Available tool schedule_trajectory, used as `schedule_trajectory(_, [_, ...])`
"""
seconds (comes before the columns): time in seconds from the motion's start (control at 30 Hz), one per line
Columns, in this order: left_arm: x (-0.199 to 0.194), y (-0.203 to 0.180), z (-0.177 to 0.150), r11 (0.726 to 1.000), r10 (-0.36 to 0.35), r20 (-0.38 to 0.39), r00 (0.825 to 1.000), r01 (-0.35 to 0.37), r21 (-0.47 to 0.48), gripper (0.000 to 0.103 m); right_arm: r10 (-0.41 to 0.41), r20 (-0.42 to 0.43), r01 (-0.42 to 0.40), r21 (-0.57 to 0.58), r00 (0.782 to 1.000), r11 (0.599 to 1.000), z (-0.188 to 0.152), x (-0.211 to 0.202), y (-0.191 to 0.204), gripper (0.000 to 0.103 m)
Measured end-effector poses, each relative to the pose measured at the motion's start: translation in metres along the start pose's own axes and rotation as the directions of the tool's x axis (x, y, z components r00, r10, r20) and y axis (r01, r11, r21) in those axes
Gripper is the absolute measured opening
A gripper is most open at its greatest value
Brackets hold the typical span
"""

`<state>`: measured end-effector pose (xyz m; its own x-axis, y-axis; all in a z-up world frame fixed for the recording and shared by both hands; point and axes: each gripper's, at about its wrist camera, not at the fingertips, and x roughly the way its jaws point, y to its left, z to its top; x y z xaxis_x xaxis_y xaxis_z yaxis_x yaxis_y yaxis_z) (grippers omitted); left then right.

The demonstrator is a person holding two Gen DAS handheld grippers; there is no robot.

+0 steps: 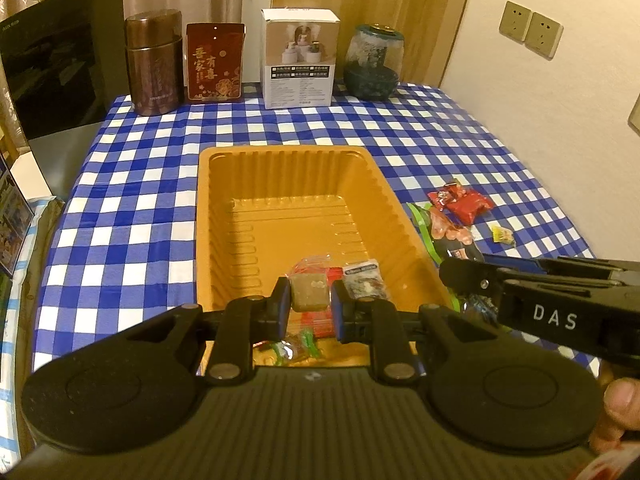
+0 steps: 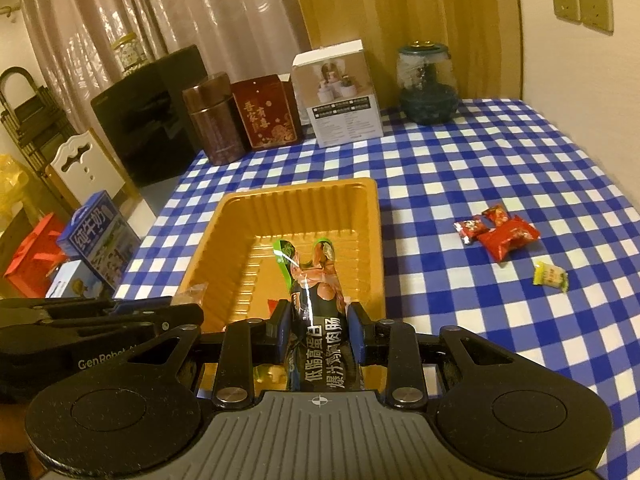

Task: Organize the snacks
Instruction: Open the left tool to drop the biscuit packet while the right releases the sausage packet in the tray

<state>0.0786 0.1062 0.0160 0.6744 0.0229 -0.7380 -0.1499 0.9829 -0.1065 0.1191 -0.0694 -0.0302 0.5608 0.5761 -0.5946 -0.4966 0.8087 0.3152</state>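
snacks: left gripper (image 1: 310,298) clamps a tan cube snack (image 1: 309,291) over the orange tray (image 1: 288,208) at lower centre; right gripper (image 2: 319,330) clamps a dark sausage pack (image 2: 316,312).

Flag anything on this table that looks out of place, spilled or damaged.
Nothing looks spilled or damaged. The only strays are the red wrapped snacks and a small yellow candy, lying loose on the checked tablecloth to the right of the orange tray rather than in it.

Left gripper (image 1: 311,300) and right gripper (image 2: 319,330) both clamped, angled downward.
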Motion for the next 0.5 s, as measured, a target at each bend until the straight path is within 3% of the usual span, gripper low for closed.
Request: schedule_trajectory(0.5, [0.053,0.017,0.023,0.999,-0.001,-0.039,0.999,0.002,0.036,0.019,0.027,-0.039,-0.025,0.040,0.999,0.999,0.020,0.060,-0.009,0.031])
